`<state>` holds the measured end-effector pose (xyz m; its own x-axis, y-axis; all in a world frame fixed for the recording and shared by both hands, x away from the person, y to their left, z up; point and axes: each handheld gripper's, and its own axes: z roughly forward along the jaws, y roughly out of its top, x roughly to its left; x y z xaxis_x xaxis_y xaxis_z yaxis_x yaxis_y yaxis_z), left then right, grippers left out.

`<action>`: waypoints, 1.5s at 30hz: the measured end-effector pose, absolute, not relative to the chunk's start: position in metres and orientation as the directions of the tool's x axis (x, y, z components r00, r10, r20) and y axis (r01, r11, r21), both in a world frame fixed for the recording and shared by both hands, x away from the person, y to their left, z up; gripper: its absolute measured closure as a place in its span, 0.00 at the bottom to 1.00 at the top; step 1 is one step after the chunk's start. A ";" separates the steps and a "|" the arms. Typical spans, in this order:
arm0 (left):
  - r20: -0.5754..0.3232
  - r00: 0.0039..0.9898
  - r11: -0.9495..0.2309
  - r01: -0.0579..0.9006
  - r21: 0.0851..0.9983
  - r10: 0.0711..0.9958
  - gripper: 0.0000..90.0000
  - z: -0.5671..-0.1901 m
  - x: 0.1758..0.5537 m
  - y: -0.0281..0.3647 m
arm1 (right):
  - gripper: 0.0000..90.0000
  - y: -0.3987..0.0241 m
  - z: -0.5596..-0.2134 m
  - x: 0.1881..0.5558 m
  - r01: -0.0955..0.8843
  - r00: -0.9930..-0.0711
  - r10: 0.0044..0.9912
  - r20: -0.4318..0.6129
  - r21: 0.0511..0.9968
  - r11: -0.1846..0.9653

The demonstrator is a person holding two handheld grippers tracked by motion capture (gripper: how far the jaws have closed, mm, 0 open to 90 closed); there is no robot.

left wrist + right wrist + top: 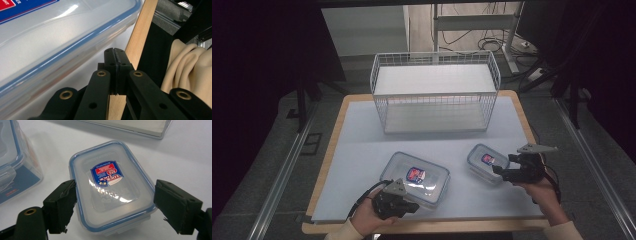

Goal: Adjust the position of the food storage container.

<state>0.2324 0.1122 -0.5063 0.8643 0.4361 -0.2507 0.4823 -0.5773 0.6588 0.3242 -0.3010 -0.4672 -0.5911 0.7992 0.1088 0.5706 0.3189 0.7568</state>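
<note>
A white wire rack [434, 92] stood at the table's far edge. The large box [416, 178] lay front-left, the left gripper [412, 206] pressed together just beside it. The small box [487, 162] sat front-right between the right gripper's [496, 170] spread jaws, whether touching I could not tell.

Two lidded clear containers

The large container [416, 178] and the small container [487, 162] are lying flat, lids closed, well apart on the worktop [362, 150].

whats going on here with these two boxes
A person works at a table with a claw in each hand. The right claw is open, straddling the small clear plastic box with a blue-rimmed lid. The left claw is shut, empty, beside the large clear plastic box. A white wire shelf rack stands behind.
</note>
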 end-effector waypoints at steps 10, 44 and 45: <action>-0.242 0.862 -0.571 0.482 0.665 0.446 1.00 -0.508 0.241 0.101 | 0.21 -0.302 -0.466 0.324 0.572 -0.586 0.803 0.109 0.757 0.315; -0.230 0.777 -0.465 0.554 0.690 0.586 0.99 -0.502 0.262 0.095 | 0.21 -0.303 -0.467 0.325 0.572 -0.588 0.801 0.112 0.758 0.315; -0.230 0.777 -0.465 0.554 0.690 0.586 1.00 -0.502 0.262 0.095 | 0.21 -0.303 -0.467 0.325 0.570 -0.589 0.801 0.111 0.759 0.314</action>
